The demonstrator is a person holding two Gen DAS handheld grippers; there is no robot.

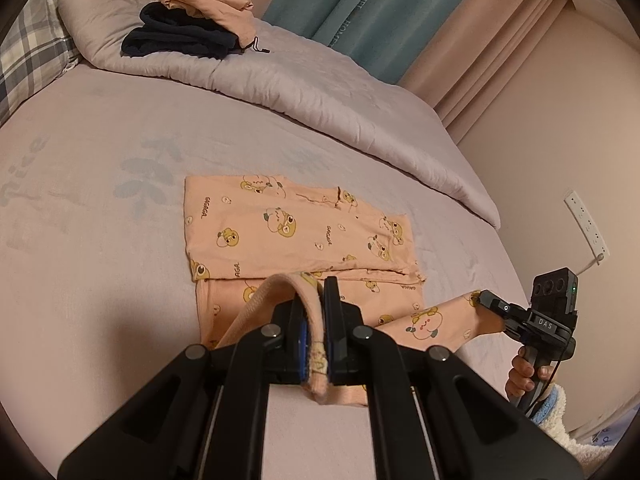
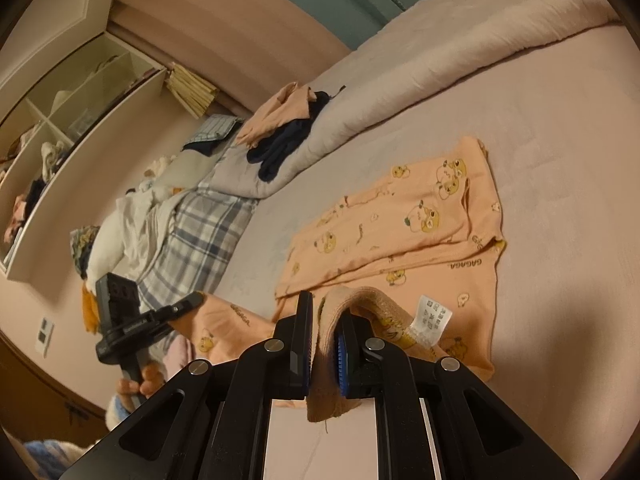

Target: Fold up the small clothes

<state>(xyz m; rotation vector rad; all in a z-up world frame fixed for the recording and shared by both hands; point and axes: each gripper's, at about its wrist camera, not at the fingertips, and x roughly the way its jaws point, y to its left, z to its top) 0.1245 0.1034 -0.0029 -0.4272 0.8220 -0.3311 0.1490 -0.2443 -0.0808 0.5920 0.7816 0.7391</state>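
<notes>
A small peach-coloured cotton garment printed with yellow cartoon animals and the word "GAGAGA" (image 1: 304, 232) lies partly folded on a bed covered by a pale lilac sheet (image 1: 100, 152), its far half doubled flat over the near half. The left gripper (image 1: 316, 320), a black two-finger tool with blue pads, has its jaws closed tight on the garment's ribbed peach hem, which loops up and over between them. The right gripper (image 2: 324, 344), of the same make, likewise has its jaws clamped narrow on a ribbed edge of the garment, near a white care label (image 2: 434, 318) sewn into the seam. In the left wrist view the right gripper (image 1: 486, 300) shows at the right, gripping a lifted corner of the fabric, with a hand (image 1: 524, 372) around its handle and a fluffy white-and-blue sleeve (image 1: 556, 408) below. Farther up the bed, a rumpled grey quilt (image 1: 320, 92) carries a small pile: a folded dark navy garment (image 1: 180, 40) with a plain peach cloth (image 1: 208, 0) on top. A blue-and-white checked pillow (image 1: 28, 52) sits at the head of the bed, and teal curtains (image 1: 344, 4) hang behind. The right wrist view shows open white wall shelves (image 2: 60, 120) holding mixed items.
</notes>
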